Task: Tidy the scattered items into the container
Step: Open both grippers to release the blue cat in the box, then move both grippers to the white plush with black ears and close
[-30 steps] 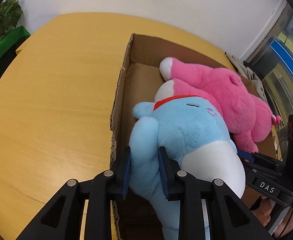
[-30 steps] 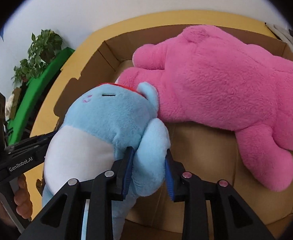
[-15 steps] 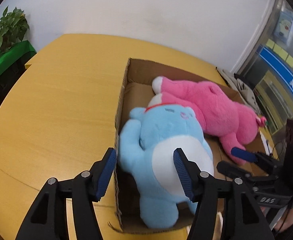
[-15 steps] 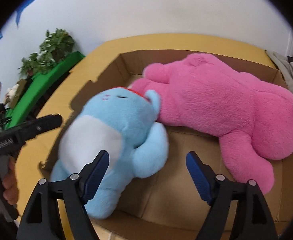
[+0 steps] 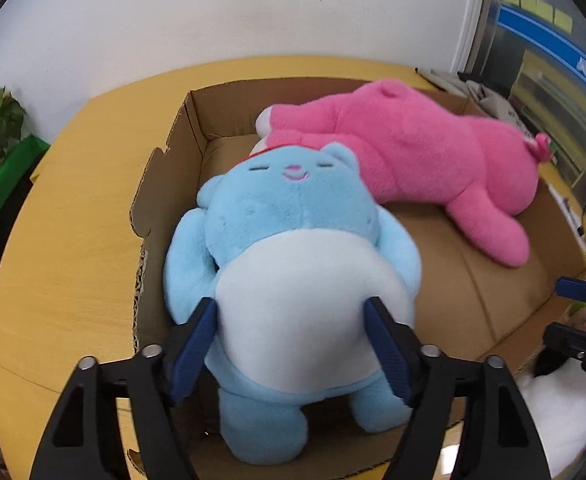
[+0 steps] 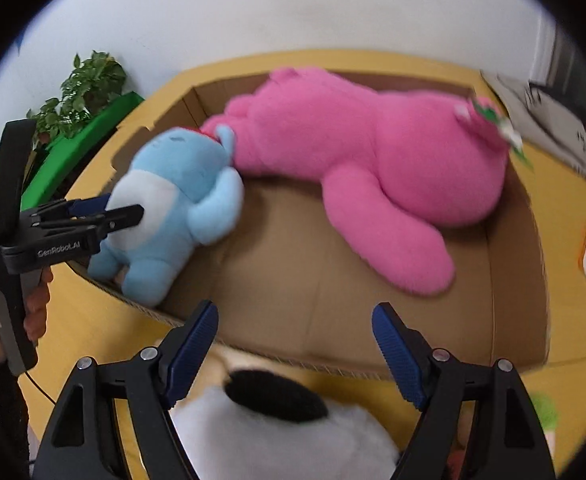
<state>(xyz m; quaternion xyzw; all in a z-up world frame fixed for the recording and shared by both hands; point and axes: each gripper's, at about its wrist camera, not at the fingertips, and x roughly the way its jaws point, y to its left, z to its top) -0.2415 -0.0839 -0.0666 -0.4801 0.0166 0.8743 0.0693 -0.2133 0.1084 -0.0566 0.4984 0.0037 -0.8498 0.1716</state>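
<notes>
A light blue plush (image 5: 293, 264) with a white belly lies on its back in the left end of an open cardboard box (image 5: 191, 128). A big pink plush (image 5: 413, 152) lies along the box's far side. My left gripper (image 5: 293, 340) is open, its jaws spread either side of the blue plush's belly. My right gripper (image 6: 293, 344) is open and empty, above the box's near wall (image 6: 333, 356). A white plush with a black patch (image 6: 277, 420) lies on the table below it. In the right wrist view the blue plush (image 6: 173, 200), pink plush (image 6: 373, 160) and left gripper (image 6: 105, 212) show.
The box stands on a round yellow wooden table (image 5: 73, 220). A green stand with a potted plant (image 6: 85, 92) is beyond the table's left edge. Papers and a grey cloth (image 6: 553, 128) lie at the far right. A white wall is behind.
Both grippers let go of the blue plush's arms, opened wide and pulled back. The blue plush now rests in the box. The right gripper moved back over the white plush.
</notes>
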